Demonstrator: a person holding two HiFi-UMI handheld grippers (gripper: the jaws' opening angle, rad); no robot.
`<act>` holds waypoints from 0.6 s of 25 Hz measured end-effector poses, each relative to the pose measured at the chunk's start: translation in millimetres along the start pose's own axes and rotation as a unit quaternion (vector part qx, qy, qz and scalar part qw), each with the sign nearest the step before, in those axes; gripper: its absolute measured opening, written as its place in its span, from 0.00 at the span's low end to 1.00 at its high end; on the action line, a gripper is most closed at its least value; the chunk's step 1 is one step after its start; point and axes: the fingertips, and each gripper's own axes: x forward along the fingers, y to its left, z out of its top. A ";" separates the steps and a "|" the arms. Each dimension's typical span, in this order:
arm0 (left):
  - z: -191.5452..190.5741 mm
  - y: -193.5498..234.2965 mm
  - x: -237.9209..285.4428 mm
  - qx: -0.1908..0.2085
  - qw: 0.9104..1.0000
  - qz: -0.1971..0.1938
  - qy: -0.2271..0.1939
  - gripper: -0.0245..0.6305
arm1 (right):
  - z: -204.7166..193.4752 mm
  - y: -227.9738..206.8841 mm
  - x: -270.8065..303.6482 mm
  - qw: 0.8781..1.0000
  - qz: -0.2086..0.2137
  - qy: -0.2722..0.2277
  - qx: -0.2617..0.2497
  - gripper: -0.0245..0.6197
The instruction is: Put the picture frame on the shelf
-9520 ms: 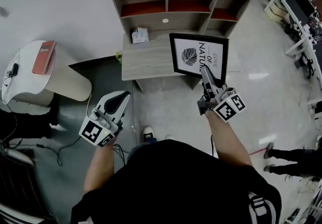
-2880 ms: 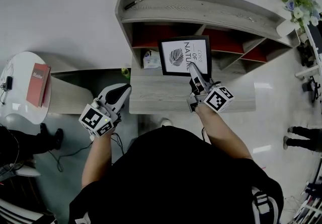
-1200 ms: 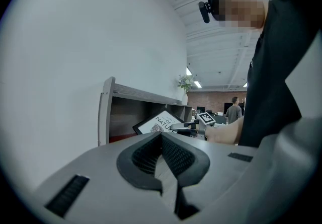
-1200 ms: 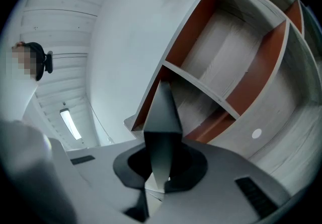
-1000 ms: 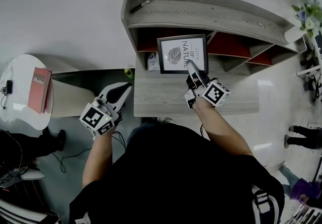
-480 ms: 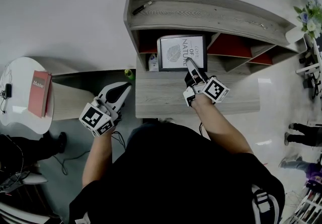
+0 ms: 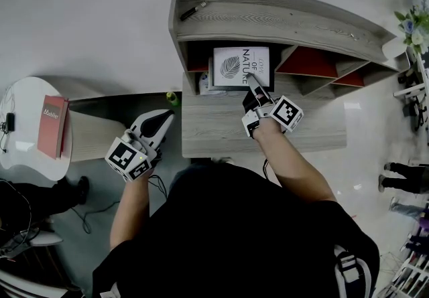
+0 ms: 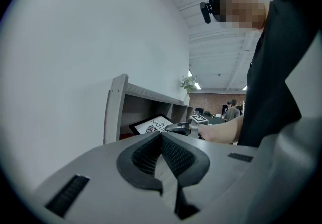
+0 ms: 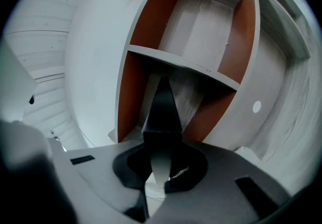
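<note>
Far left, a red book (image 7: 50,116) lies on a round white table (image 7: 20,149), well apart from the shelf (image 7: 281,19). My left claw (image 7: 161,119) hangs off the near left corner of the grey desktop (image 7: 214,129), its jaws pressed together on nothing, open floor beneath it. A pen (image 7: 193,10) lies near the left end of the shelf's top board. Below it, the picture frame (image 7: 241,67) stands in the mouth of the middle compartment, its left edge near the left upright and a small box (image 7: 203,82) just beside its lower left corner. I cannot tell whether its bottom edge touches the board. My right claw (image 7: 253,80) pinches the frame's lower right edge; along the jaws the frame (image 9: 163,112) shows edge-on, with empty compartments beyond. To the right, the red-backed compartments (image 7: 308,61) stand open, and the desktop near me lies bare.
</note>
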 end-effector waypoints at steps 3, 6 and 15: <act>-0.2 1.7 0.9 -0.001 1.000 -0.001 0.000 0.07 | 1.0 -7.3 3.7 1.000 -0.006 -0.004 0.020 0.08; -0.8 4.6 0.3 -0.002 1.000 -0.001 0.000 0.07 | 0.9 -12.6 7.3 0.999 -0.012 -0.007 0.034 0.08; -1.8 9.7 -0.4 -0.005 1.000 0.001 -0.001 0.07 | 3.8 -21.5 18.9 0.996 -0.022 -0.011 0.089 0.08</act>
